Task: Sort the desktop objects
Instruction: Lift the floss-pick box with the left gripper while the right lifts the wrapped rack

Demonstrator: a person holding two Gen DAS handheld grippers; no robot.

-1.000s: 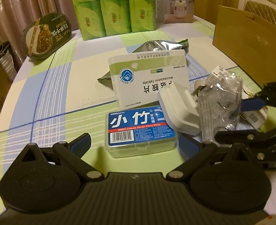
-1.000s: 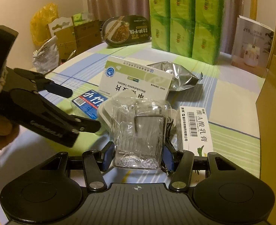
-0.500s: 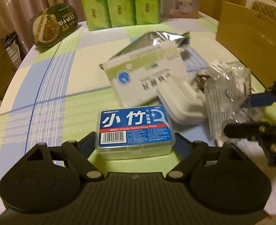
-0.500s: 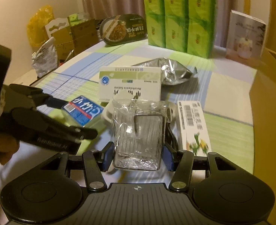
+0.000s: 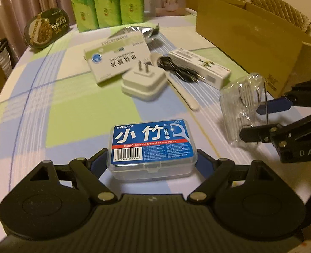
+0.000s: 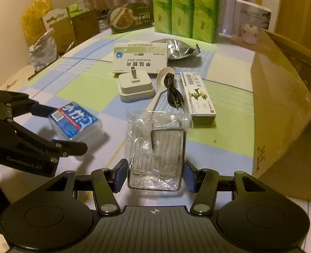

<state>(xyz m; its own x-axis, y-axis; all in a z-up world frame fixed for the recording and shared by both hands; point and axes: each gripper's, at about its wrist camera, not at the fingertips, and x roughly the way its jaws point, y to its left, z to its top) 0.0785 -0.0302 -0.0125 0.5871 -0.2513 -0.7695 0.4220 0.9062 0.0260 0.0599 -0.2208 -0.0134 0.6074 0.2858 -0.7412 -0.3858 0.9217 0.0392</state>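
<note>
A clear box of dental floss picks (image 5: pixel 152 145) with a blue label sits between the fingers of my left gripper (image 5: pixel 152 158), which is shut on its two short sides near the table's front. The right wrist view shows the same box (image 6: pixel 76 122) in the left gripper (image 6: pixel 60 128) at the left. My right gripper (image 6: pixel 155 175) holds a crinkly clear plastic packet (image 6: pixel 155 147) with a wire frame inside. Its jaws are opening, and the blue pads still touch the packet's sides. In the left wrist view the packet (image 5: pixel 239 109) stands upright at the right.
A white plug adapter (image 5: pixel 143 82), a white-green tablet box (image 5: pixel 117 61), a white spoon (image 5: pixel 185 92), a black cable (image 5: pixel 176 67) and a long ointment box (image 5: pixel 199 65) lie mid-table. A big cardboard box (image 6: pixel 282 105) stands at the right. Green tissue packs (image 5: pixel 106 2) line the back.
My left gripper closed on the floss box and pulled it back from the pile. My right gripper drew the packet back and rightward, uncovering the cable, spoon and ointment box.
</note>
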